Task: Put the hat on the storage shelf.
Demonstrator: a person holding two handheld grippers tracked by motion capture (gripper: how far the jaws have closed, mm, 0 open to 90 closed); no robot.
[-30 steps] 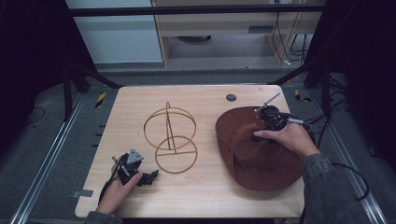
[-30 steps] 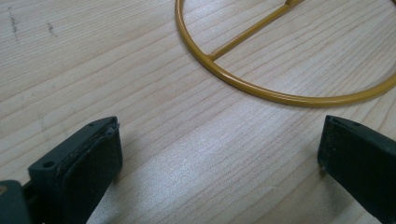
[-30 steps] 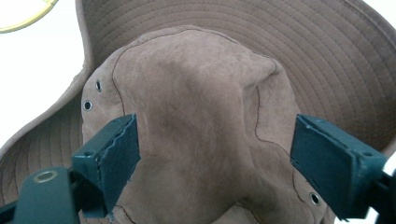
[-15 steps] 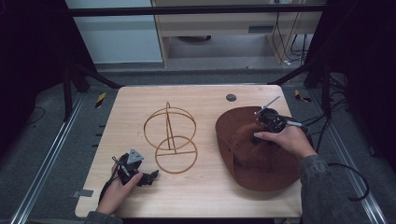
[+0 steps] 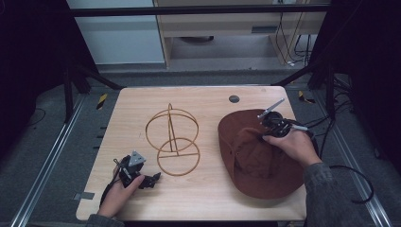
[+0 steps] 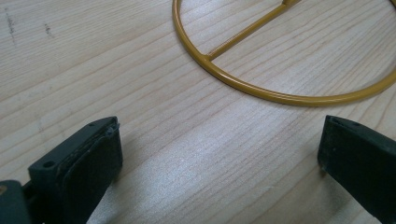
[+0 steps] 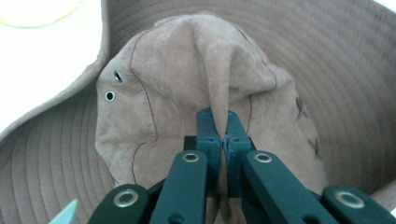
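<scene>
Right hand-held gripper (image 7: pixel 218 122), jaws having just closed, pinches a fold in the crown of the brown wide-brimmed fabric hat (image 5: pixel 255 151), which lies on the table (image 5: pixel 198 101) right of the gold wire stand (image 5: pixel 172 137). Left hand-held gripper (image 5: pixel 151 179) rests released on the table, just beside the stand's base ring.

Pale wooden table (image 5: pixel 203 198), brown hat (image 5: pixel 265 165), gold wire stand (image 5: pixel 172 137)

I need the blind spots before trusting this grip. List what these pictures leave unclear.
- Fabric between the pads: right gripper view, the right claw covers the hat fold there.
- Right claw tips: high view, the hand hides them.
- Stand: left gripper view, cut off by the top edge.
- Dark disc on the table: high view, too small to identify.
</scene>
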